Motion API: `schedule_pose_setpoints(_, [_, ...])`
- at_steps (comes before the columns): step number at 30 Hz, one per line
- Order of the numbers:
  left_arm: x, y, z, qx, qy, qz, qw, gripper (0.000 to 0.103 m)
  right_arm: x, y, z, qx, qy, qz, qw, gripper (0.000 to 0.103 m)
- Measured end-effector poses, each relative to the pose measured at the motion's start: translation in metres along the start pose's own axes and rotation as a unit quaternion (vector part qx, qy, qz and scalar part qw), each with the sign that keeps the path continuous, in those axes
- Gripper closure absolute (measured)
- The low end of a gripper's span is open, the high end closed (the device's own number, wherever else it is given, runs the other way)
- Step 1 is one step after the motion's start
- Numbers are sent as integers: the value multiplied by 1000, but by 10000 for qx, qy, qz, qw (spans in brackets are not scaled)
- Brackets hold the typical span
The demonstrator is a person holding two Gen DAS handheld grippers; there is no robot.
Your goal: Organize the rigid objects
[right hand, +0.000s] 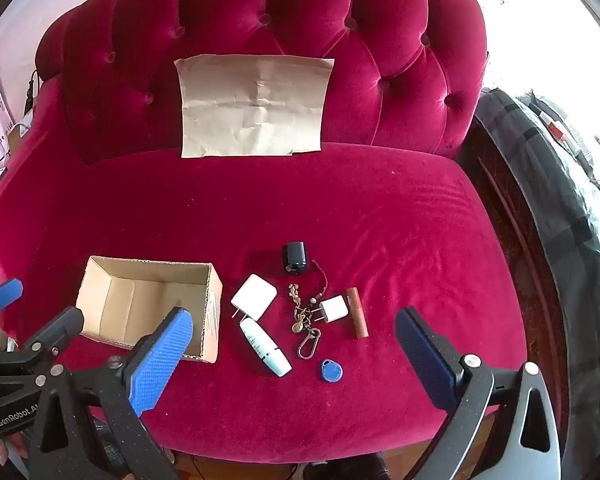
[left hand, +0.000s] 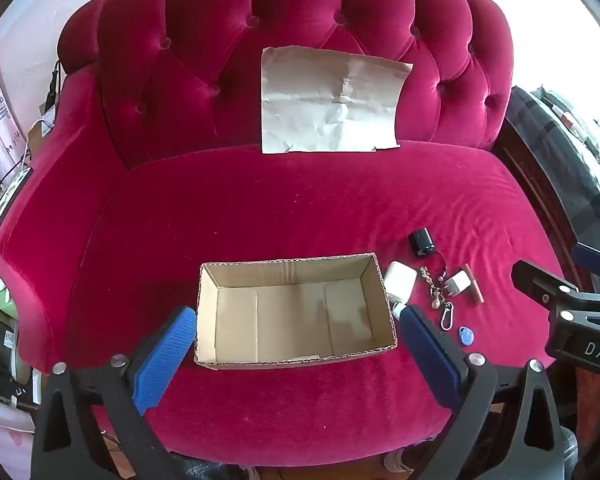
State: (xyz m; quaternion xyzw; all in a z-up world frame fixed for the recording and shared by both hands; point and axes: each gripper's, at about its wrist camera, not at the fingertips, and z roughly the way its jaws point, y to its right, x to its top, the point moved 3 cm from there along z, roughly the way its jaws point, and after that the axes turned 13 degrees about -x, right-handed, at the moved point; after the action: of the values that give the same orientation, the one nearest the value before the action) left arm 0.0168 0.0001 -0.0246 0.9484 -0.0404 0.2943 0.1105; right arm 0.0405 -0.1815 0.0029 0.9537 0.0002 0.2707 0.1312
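Cardboard box (left hand: 296,312): open-topped, nothing inside, sitting on the seat of the red velvet sofa (left hand: 300,208), left of the small items.
Large white charger (right hand: 254,296): lies just beside the box's right wall, prongs toward the front.
White tube (right hand: 265,341): slanted, touching the large charger's lower edge; pale green cap at its near end.
Black cylinder (right hand: 295,257): farthest back of the cluster, apart from the chargers.
Keychain (right hand: 302,320): chain, charm and carabiner strung down the middle of the cluster; its fine detail is too small to read, possibly beads.
Small white charger (right hand: 334,309): just right of the keychain, prongs toward it.
Brown stick (right hand: 358,312): lies beside the small charger, on its right.
Blue key fob (right hand: 332,371): nearest the sofa's front edge, below the carabiner.
Left gripper (left hand: 296,354): jaws spread wide, hovering over the box, holding nothing.
Right gripper (right hand: 294,354): jaws spread wide above the cluster, holding nothing.
Crumpled paper (right hand: 256,106): propped against the tufted backrest.
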Motion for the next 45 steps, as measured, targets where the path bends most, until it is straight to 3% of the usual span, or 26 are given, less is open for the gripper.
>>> schedule_pose_setpoints(14, [1, 9, -4, -55, -182, 29, 9998, 0, -1, -3, 4, -18, -40, -52, 10000, 0])
schedule_pose_setpoints(28, [-6, 2, 4, -39, -522, 46, 9986, 0, -10, -1, 9, 28, -503, -58, 9987, 0])
schedule_pose_setpoints(45, [-7, 5, 4, 39, -570, 114, 9983, 0, -12, -2, 10, 8, -619, -82, 9980, 0])
